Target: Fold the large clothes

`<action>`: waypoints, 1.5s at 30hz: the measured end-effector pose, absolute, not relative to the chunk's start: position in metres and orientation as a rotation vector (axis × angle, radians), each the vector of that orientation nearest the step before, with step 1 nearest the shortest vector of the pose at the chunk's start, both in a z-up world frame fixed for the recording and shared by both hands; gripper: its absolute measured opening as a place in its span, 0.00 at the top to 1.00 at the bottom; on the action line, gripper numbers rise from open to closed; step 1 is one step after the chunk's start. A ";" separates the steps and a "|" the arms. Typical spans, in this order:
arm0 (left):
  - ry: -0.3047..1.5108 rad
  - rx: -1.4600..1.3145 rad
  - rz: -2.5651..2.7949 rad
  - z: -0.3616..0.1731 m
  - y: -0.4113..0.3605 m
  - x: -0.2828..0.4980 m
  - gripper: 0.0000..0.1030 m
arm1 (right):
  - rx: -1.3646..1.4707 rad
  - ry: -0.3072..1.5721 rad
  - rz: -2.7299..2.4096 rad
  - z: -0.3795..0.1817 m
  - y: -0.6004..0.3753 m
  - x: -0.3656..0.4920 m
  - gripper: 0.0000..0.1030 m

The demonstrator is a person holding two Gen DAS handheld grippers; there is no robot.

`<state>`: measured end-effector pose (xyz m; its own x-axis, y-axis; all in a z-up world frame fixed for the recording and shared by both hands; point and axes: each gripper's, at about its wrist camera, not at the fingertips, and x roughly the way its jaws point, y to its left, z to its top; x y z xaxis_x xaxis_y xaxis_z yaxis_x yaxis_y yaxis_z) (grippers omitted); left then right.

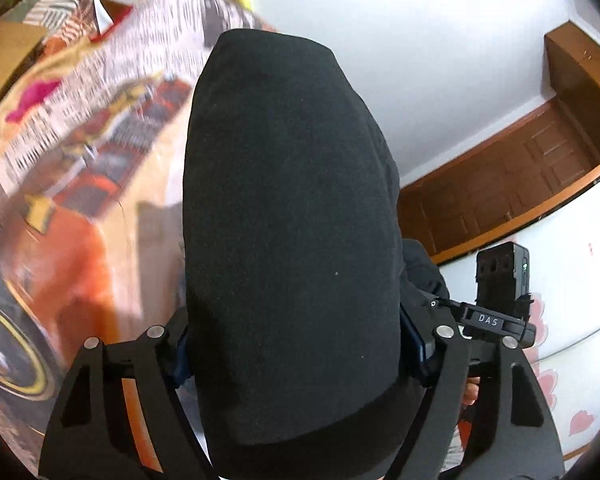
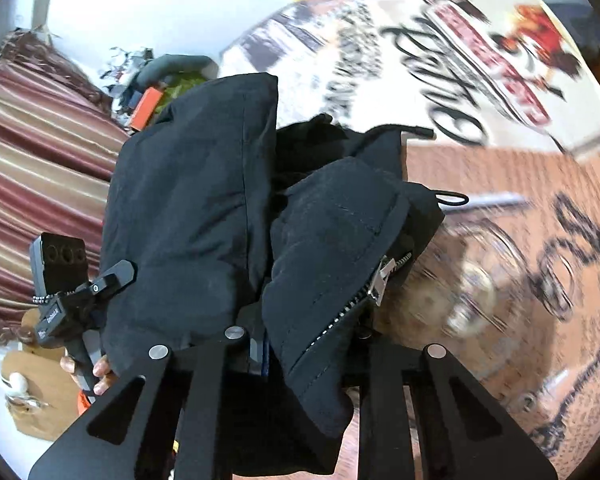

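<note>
- Left tongs point(image 1: 292, 360): nearest in the left view. Both black arms flank a thick roll of the black jacket point(image 1: 288, 208). The blue pads point(image 1: 414, 344) press the cloth on each side, so the tongs hold the jacket at a wide spread.
- Jacket in the left view: it rises from between the arms and fills the middle of the picture, held above the bed point(image 1: 100, 184).
- Right tongs point(image 2: 300, 352): nearest in the right view. The jaws stand narrow and grip a fold of the jacket point(image 2: 204, 200) near its zipper point(image 2: 380, 280). The fingertips are hidden under the cloth.
- Jacket in the right view: bunched in two padded lobes over the tongs, zipper teeth on the right lobe, a cord loop point(image 2: 452, 200) at its far right edge.
- Hand point(image 2: 92, 372): left of the jacket in the right view, fingers wrapped round the handle of the other tool, whose black camera block point(image 2: 60, 260) stands above it.
- Bed: beyond and below the jacket, covered in a printed sheet of orange, cream and black lettering; blurred in both views.
- Curtain point(image 2: 32, 168): striped red and beige, far left of the jacket in the right view.
- Wall point(image 1: 420, 60): white, behind the jacket in the left view, with a brown wooden door point(image 1: 520, 176) to the jacket's right.
</note>
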<state>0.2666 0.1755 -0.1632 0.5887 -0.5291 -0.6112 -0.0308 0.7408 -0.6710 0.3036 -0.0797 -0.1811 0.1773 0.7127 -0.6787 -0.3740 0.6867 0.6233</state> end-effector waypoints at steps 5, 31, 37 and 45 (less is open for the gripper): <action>0.818 -0.625 -0.277 -0.127 0.212 0.274 0.27 | 0.300 1.103 0.828 -0.163 -0.029 0.321 0.84; 0.970 -0.849 -0.104 -0.263 0.370 0.317 0.18 | 0.039 1.212 0.739 -0.246 0.101 0.366 0.66; 0.983 -0.734 0.022 -0.225 0.356 0.296 0.19 | 0.003 1.130 0.695 -0.213 0.073 0.345 0.63; 0.856 -0.597 0.005 -0.140 0.328 0.243 0.19 | -0.025 0.938 0.745 -0.137 0.049 0.285 0.63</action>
<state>0.2428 0.3276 -0.1404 0.6655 -0.2291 -0.7104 -0.2372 0.8375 -0.4922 0.2855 0.0488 -0.1369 0.3640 0.5687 -0.7376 -0.5897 0.7537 0.2902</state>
